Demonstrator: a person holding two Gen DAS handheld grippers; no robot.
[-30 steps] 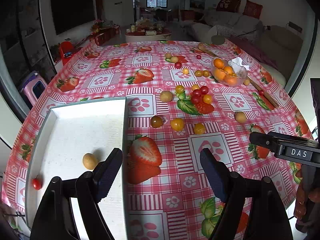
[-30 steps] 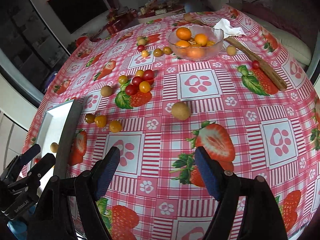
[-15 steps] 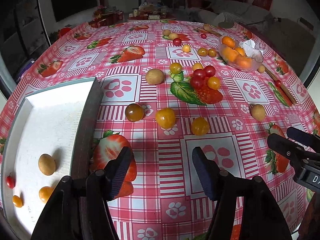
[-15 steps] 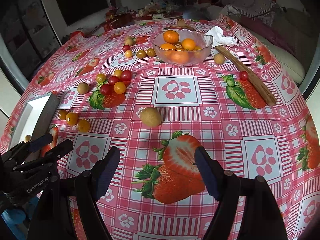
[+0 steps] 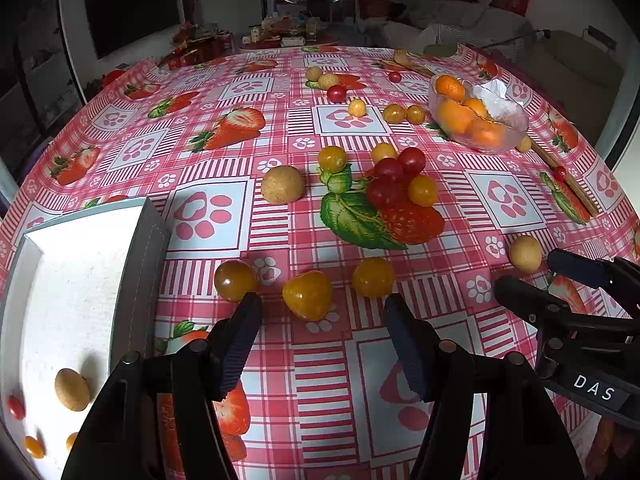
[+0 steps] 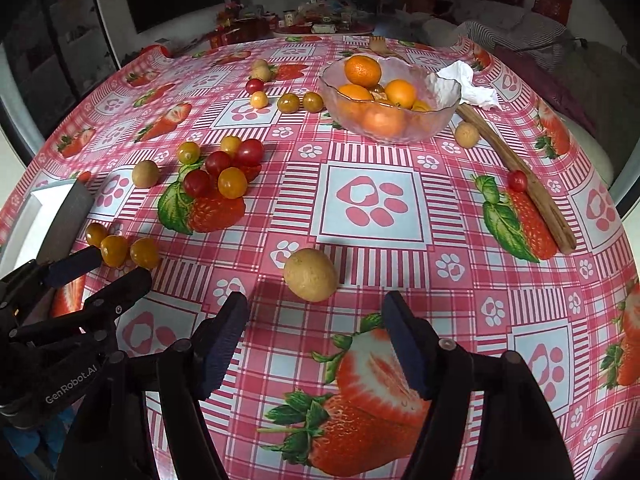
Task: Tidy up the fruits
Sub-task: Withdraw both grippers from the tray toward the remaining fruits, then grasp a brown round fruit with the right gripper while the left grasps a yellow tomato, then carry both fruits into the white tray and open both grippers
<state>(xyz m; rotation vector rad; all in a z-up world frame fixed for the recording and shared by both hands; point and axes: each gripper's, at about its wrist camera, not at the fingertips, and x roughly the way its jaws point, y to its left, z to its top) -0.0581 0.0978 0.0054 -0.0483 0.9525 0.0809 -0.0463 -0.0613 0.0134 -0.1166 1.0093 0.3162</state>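
Both grippers gape empty — the left gripper [image 5: 322, 314] at a yellow tomato [image 5: 307, 294] pointing toward it, the right gripper [image 6: 316, 316] at a longan [image 6: 311, 274] lying crosswise.

The worktop, under a pink strawberry-print oilcloth [image 6: 376, 204], carries a clear glass bowl [image 6: 440, 116], a white rectangular tray [image 5: 72, 280], and scattered red and yellow cherry tomatoes [image 5: 394, 182].

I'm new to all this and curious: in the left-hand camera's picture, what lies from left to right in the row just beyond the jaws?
White tray → dark amber tomato → yellow-orange tomato → yellow tomato → tan round fruit.
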